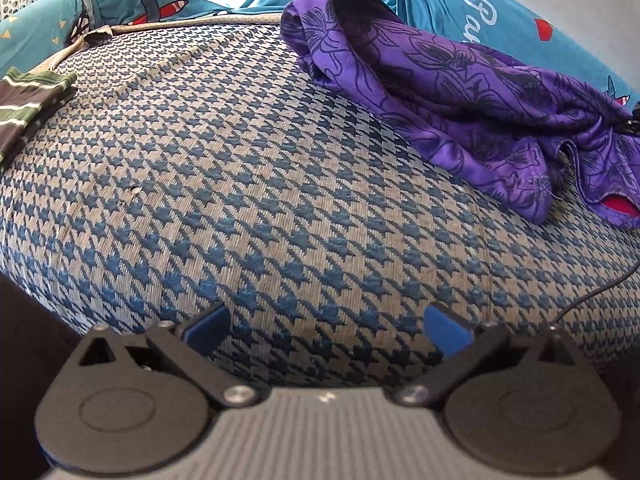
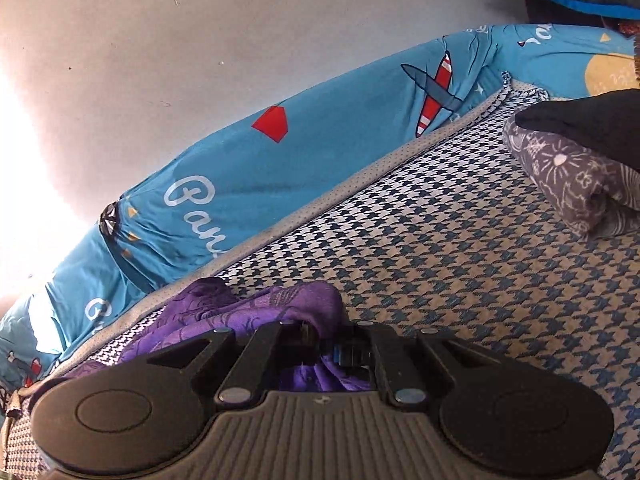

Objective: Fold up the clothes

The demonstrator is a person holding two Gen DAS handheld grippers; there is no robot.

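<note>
Gripping a bunched fold of the purple garment (image 2: 280,308), the right tongs (image 2: 320,350) sit clamped together on it. The left tongs (image 1: 326,330) hover spread apart over the houndstooth bed (image 1: 240,200), the garment heaped toward two o'clock.

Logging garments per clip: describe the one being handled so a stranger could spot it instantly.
Start at the houndstooth mattress edged by a teal airplane-print sheet. Near that sheet lies a crumpled purple floral garment, pinched by the right gripper. Unlike the green striped cloth and grey folded piece, it is purple and unfolded.
</note>
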